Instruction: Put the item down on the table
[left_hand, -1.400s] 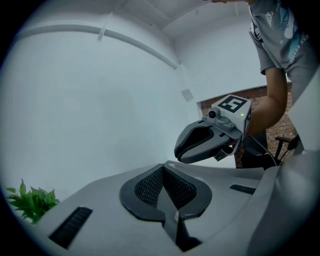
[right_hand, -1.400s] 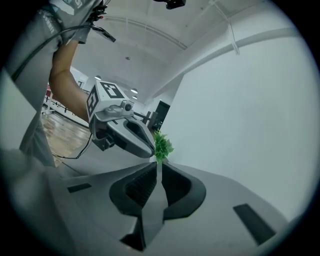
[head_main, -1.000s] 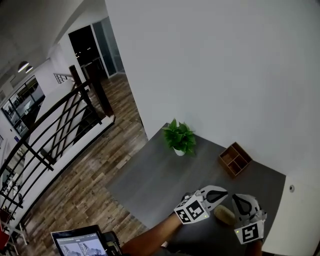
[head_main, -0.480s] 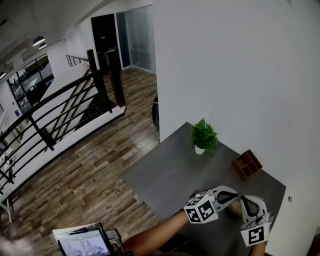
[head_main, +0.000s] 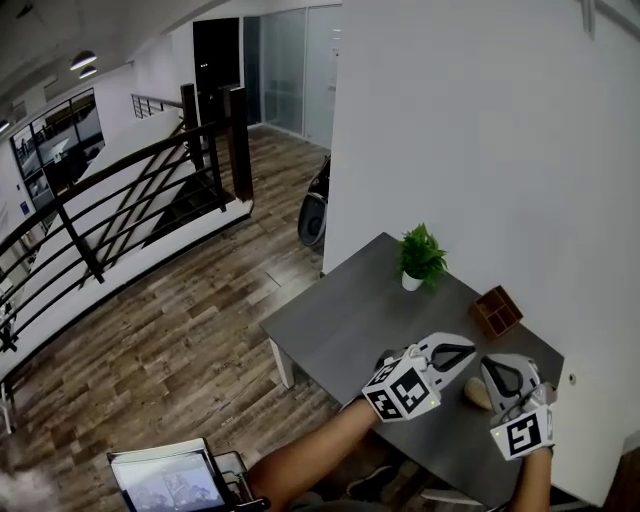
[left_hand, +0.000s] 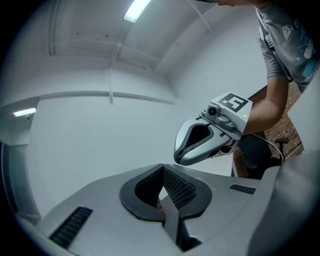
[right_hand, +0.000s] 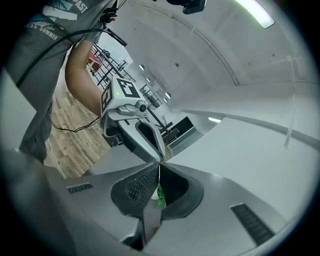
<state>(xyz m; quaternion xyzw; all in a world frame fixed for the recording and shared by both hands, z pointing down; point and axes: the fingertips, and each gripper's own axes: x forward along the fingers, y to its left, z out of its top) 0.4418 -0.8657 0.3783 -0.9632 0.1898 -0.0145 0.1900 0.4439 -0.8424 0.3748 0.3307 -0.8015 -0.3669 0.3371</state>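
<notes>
A tan, rounded item (head_main: 477, 394) lies on the dark grey table (head_main: 340, 325), near its front right corner. My left gripper (head_main: 465, 354) hovers just left of the item and my right gripper (head_main: 492, 368) just right of it, tips pointing toward each other. In the left gripper view the jaws of the left gripper (left_hand: 162, 168) meet with nothing between them, and the right gripper (left_hand: 202, 142) hangs ahead. The right gripper (right_hand: 159, 168) is likewise shut and empty in its own view, facing the left gripper (right_hand: 134, 131).
A small potted plant (head_main: 421, 256) and a wooden divided box (head_main: 497, 310) stand at the table's far side by the white wall. Left of the table are wood flooring and a black stair railing (head_main: 120, 200). A tablet (head_main: 165, 480) sits by my left arm.
The head view has swung, so the table now sits further right and up. Both grippers stay shut on either side of the tan item.
</notes>
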